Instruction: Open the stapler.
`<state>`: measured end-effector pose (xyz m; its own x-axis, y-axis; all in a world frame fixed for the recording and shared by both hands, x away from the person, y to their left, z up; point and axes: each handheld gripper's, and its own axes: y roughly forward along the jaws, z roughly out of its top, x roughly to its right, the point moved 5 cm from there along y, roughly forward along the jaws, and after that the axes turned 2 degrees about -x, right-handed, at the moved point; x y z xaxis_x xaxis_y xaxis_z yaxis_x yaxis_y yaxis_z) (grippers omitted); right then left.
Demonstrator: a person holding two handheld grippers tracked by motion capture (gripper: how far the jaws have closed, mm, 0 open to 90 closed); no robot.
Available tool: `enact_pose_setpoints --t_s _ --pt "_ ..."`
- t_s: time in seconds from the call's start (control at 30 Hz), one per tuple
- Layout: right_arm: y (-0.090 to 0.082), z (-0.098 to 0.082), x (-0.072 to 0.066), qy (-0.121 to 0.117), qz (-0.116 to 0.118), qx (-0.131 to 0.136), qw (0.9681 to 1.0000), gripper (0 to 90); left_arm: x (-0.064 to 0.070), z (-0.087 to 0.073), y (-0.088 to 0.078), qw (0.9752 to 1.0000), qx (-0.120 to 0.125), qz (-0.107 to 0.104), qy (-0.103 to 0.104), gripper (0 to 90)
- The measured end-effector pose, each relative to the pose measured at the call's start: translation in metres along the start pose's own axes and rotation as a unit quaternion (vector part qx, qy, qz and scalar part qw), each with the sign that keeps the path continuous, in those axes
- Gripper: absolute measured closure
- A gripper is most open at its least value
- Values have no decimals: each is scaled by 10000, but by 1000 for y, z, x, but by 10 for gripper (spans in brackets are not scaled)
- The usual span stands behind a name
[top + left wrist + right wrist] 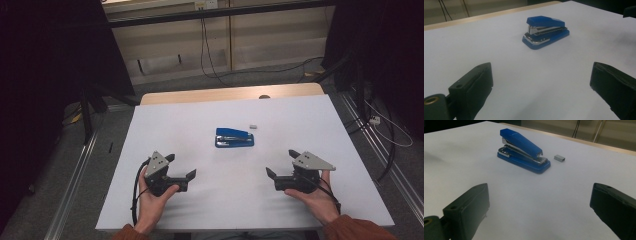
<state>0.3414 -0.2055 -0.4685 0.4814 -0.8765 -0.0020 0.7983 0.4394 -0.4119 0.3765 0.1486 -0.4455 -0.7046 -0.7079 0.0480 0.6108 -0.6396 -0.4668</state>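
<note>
Centrally on the white table (310, 130) lies one blue stapler (234, 137), its long axis running left to right, the hinged end toward the right beside one small block of staples (253, 126). Two grippers sit near the table's front edge, well apart from it: the left gripper (180, 166) and the right gripper (281, 162), each angled inward, jaws spread wide and holding nothing.

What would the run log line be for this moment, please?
left gripper: open, empty | right gripper: open, empty | blue stapler: mid-table, untouched | staple strip: beside stapler, apart
</note>
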Motion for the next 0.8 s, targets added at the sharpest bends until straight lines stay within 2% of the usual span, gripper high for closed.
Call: enact_pose_setpoints --t_s 0.13,0.23,0.33,0.4,0.43,0.47,0.57,0.8 --pt "8 4 -3 20 110 -4 9999 21 2 4 6 10000 7 -68 59 48" --pt "14 8 -7 -61 181 4 9998 32 5 6 10 9998 -52 -84 144 48" --pt "16 9 -8 -59 201 24 9998 34 6 10 15 9998 -16 -121 131 48" --pt "18 11 -9 -72 202 60 9998 39 7 17 19 9997 51 -82 243 48" --pt "20 14 -9 -92 297 104 9995 43 8 21 21 9995 107 -72 283 46" --pt "20 14 -9 -92 297 104 9995 43 8 24 23 9994 144 -91 292 46" --pt "20 19 -11 -103 330 279 9990 51 10 31 27 9994 198 -161 216 48" --pt "30 23 -14 -71 371 255 9990 58 11 36 42 9992 205 -291 188 52"
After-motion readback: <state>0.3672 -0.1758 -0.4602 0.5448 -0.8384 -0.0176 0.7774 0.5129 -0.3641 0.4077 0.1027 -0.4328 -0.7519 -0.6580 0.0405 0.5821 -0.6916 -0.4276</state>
